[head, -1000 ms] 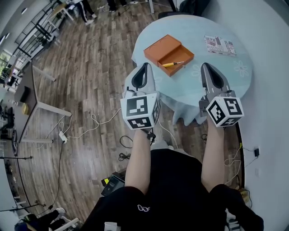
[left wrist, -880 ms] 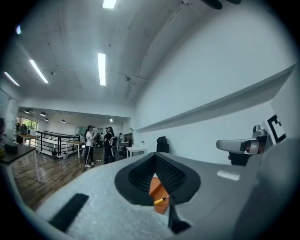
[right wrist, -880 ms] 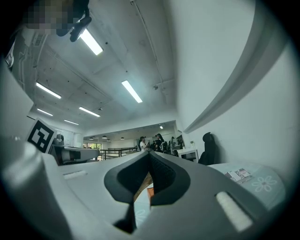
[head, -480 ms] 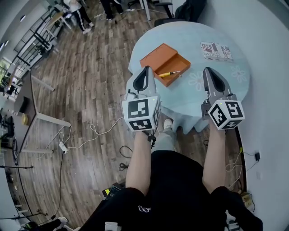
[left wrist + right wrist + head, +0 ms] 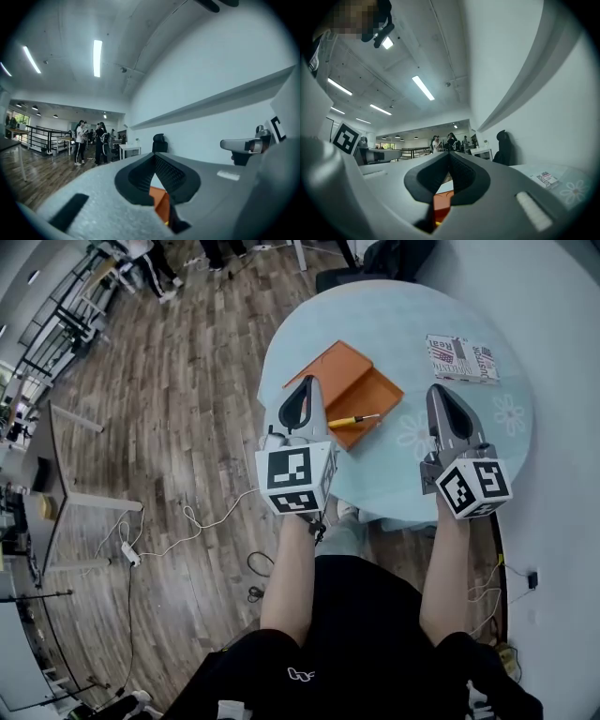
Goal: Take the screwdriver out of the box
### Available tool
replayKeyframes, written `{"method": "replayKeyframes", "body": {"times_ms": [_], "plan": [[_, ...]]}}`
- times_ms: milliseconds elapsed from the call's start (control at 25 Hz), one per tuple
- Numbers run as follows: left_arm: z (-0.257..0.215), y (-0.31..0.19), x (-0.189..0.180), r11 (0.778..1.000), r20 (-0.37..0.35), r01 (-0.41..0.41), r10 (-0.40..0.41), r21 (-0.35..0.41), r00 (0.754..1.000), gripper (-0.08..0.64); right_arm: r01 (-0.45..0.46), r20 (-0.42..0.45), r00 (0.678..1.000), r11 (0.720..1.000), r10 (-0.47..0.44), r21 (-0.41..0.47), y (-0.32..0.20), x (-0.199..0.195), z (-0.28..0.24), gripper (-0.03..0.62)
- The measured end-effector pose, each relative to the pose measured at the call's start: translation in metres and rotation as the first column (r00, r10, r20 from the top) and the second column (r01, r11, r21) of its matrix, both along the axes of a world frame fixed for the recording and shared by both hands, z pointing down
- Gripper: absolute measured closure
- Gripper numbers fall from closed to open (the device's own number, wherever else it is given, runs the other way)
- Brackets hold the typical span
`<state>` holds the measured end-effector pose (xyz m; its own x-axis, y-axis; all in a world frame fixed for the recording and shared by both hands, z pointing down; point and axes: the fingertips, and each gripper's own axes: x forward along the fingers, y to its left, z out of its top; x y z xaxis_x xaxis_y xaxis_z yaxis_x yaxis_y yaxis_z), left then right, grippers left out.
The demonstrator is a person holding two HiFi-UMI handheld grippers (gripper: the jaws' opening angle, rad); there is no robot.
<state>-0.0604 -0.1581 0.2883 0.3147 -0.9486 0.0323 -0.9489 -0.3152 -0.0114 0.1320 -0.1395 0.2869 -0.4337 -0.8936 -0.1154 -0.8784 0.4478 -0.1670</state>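
An open orange box (image 5: pixel 373 397) sits on the round pale-blue table (image 5: pixel 403 306), its lid (image 5: pixel 330 365) lying flat to the left of the tray. A screwdriver (image 5: pixel 352 419) with a yellow handle lies across the tray's near edge, shaft pointing right. My left gripper (image 5: pixel 306 382) is shut and empty, held level, its tip over the lid's near left corner. My right gripper (image 5: pixel 440 390) is shut and empty too, to the right of the box. In the left gripper view (image 5: pixel 154 156) and the right gripper view (image 5: pixel 449 153) the orange box (image 5: pixel 161 206) (image 5: pixel 441 204) shows through the gap behind the closed tips.
A printed booklet (image 5: pixel 461 358) lies at the table's far right. A black chair (image 5: pixel 349 276) stands beyond the table. Cables (image 5: pixel 192 514) trail over the wooden floor, a desk (image 5: pixel 58 457) stands at the left, and people (image 5: pixel 89 143) stand further off.
Both grippers have moved forward over the table towards the box. The left tip now sits by the lid; the right one is beside the tray. Both stayed shut.
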Motion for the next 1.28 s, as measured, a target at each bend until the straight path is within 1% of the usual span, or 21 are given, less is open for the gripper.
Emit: {"method": "replayKeyframes", "body": {"times_ms": [200,360,480,600,680,720,760,800,840,880,920,1000,1080,1160,1200,1280], "plan": [[0.046,-0.071,-0.014,0.996,-0.029,0.025,-0.027,-0.08,0.999,0.557,0.026,-0.016,0.999,0.996,-0.028,-0.087,-0.074,-0.014,0.04,0.583],[0.08,-0.12,-0.03,0.988,-0.044,0.061,-0.068,-0.142,0.997,0.557,0.049,-0.055,0.997,0.99,-0.057,-0.136,-0.125,-0.027,0.063,0.583],[0.105,-0.146,-0.041,0.979,-0.062,0.075,-0.089,-0.191,0.994,0.557,0.061,-0.076,0.994,0.984,-0.075,-0.168,-0.153,-0.04,0.077,0.583],[0.13,-0.158,-0.049,0.967,-0.075,0.079,-0.1,-0.242,0.992,0.557,0.076,-0.101,0.99,0.975,-0.099,-0.209,-0.166,-0.05,0.097,0.583],[0.14,-0.161,-0.054,0.961,-0.076,0.088,-0.112,-0.264,0.991,0.557,0.101,-0.13,0.982,0.963,-0.137,-0.249,-0.171,-0.056,0.112,0.581],[0.144,-0.164,-0.057,0.958,-0.075,0.094,-0.118,-0.269,0.99,0.557,0.128,-0.15,0.973,0.954,-0.173,-0.271,-0.174,-0.06,0.118,0.581],[0.146,-0.166,-0.06,0.956,-0.074,0.1,-0.125,-0.274,0.989,0.557,0.165,-0.177,0.959,0.941,-0.224,-0.297,-0.176,-0.065,0.124,0.581],[0.15,-0.167,-0.063,0.953,-0.075,0.107,-0.133,-0.282,0.988,0.557,0.21,-0.209,0.935,0.921,-0.288,-0.329,-0.177,-0.073,0.13,0.581],[0.153,-0.168,-0.066,0.95,-0.077,0.115,-0.143,-0.29,0.987,0.557,0.262,-0.247,0.898,0.893,-0.365,-0.366,-0.177,-0.083,0.139,0.581],[0.157,-0.166,-0.07,0.946,-0.08,0.124,-0.154,-0.298,0.985,0.557,0.318,-0.286,0.846,0.855,-0.451,-0.409,-0.173,-0.095,0.149,0.579],[0.161,-0.164,-0.074,0.943,-0.081,0.135,-0.167,-0.305,0.983,0.557,0.371,-0.321,0.778,0.807,-0.54,-0.459,-0.167,-0.109,0.162,0.572],[0.17,-0.158,-0.083,0.933,-0.08,0.158,-0.194,-0.322,0.978,0.557,0.448,-0.364,0.618,0.693,-0.697,-0.565,-0.15,-0.133,0.192,0.528],[0.176,-0.154,-0.092,0.923,-0.079,0.186,-0.225,-0.337,0.971,0.557,0.484,-0.38,0.449,0.578,-0.809,-0.658,-0.134,-0.148,0.22,0.505],[0.178,-0.152,-0.103,0.914,-0.079,0.22,-0.261,-0.342,0.962,0.557,0.481,-0.381,0.287,0.477,-0.879,-0.736,-0.12,-0.156,0.245,0.483],[0.179,-0.151,-0.109,0.909,-0.08,0.234,-0.276,-0.344,0.958,0.557,0.467,-0.375,0.214,0.432,-0.902,-0.772,-0.113,-0.158,0.258,0.467],[0.18,-0.148,-0.119,0.901,-0.081,0.257,-0.302,-0.349,0.95,0.557,0.423,-0.35,0.082,0.351,-0.933,-0.836,-0.1,-0.159,0.282,0.431]]}}
